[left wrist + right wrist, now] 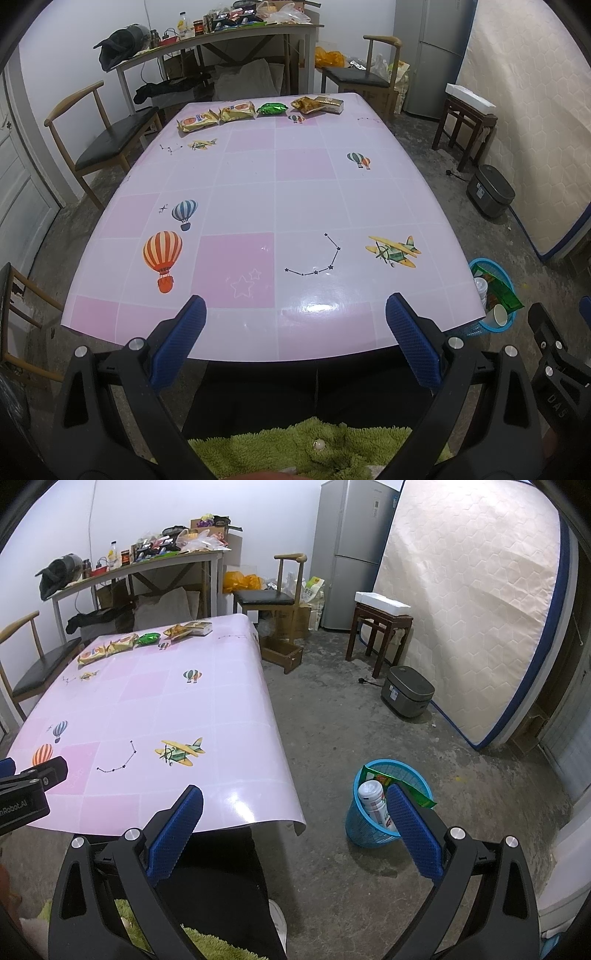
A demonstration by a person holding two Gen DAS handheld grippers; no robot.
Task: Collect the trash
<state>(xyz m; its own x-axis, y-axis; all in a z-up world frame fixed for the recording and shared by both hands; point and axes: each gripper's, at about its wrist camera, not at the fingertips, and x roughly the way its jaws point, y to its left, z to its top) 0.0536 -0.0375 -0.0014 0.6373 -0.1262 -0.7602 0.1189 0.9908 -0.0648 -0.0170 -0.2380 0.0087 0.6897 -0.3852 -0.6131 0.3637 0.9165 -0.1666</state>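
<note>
1. We hold both claws wide open with nothing in them: the left gripper (295,328) hangs over the near edge of the table (306,192), and the right gripper (295,819) hangs past its near right corner.
2. The blue basket (354,827) stands on the floor just beside that corner. It already holds a white bottle (373,801), a green wrapper (413,794) and a paper cup (498,314).
3. Five snack packs (236,111) lie in a row at the table's far edge. We think those are left to collect.
4. The table between us and them is bare, so reaching looks easy. The packs sit close to the far edge and could slide off.
</note>
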